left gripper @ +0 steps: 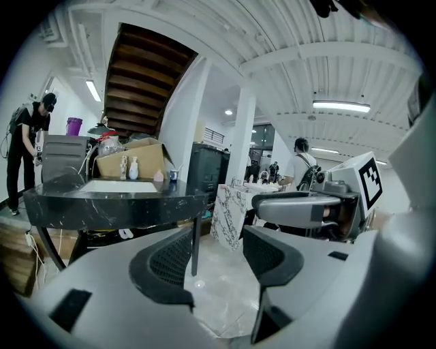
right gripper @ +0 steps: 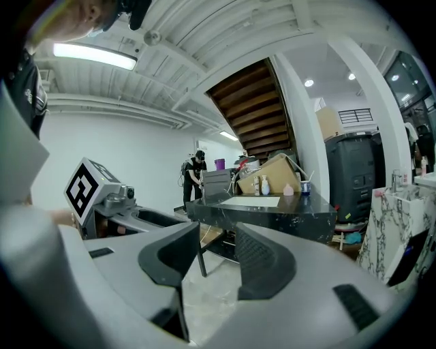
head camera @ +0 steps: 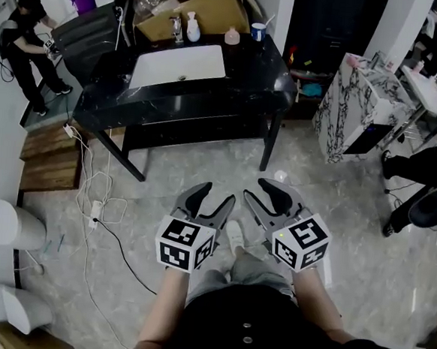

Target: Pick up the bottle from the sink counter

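Observation:
The white bottle (head camera: 193, 27) stands at the back of the black marble sink counter (head camera: 248, 82), just right of the faucet (head camera: 176, 28) and behind the white basin (head camera: 179, 64). A pink dispenser (head camera: 231, 36) and a cup (head camera: 258, 31) stand further right. Both grippers hover over the floor well in front of the counter, side by side. My left gripper (head camera: 218, 194) is open and empty, and so is my right gripper (head camera: 253, 189). The left gripper view shows the bottle (left gripper: 133, 168) far beyond the jaws (left gripper: 214, 255). In the right gripper view the bottle (right gripper: 265, 185) is equally distant.
A cardboard box (head camera: 209, 11) sits behind the counter. A person (head camera: 25, 42) stands at the far left by a grey cabinet (head camera: 90, 36). A marble-patterned cabinet (head camera: 356, 105) is at the right. Cables (head camera: 95, 205) trail over the floor beside wooden steps (head camera: 50, 157).

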Demonstrator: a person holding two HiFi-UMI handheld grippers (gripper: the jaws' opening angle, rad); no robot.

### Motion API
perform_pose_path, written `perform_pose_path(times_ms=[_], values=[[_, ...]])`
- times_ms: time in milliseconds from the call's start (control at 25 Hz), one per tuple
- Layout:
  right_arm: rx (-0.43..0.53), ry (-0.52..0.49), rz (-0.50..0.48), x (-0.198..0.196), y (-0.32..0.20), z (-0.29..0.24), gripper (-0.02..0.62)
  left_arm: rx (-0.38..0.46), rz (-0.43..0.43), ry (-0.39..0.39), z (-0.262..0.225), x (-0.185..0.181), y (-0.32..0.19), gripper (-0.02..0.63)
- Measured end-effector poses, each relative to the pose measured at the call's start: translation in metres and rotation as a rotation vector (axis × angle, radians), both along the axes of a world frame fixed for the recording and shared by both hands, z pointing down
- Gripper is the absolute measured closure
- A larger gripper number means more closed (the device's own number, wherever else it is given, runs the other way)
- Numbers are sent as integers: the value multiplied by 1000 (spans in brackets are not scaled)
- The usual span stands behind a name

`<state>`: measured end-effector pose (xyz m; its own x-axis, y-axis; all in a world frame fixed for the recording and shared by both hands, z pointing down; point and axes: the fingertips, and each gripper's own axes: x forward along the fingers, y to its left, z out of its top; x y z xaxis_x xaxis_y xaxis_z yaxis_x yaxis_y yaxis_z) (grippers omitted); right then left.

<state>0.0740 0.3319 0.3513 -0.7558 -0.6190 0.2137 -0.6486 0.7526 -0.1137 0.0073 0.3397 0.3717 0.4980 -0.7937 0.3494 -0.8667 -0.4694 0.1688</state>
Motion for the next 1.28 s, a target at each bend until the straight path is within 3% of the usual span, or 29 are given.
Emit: perform_pose_path(times_ms=[960,1280], values=[[-11,7,-62,-29,-213,3,449,-1,-61,-27,-3,-36,-209,373],[11,-12,-78,-32,-267,0,449,11,-95,-44,-6,-44,-255,373]])
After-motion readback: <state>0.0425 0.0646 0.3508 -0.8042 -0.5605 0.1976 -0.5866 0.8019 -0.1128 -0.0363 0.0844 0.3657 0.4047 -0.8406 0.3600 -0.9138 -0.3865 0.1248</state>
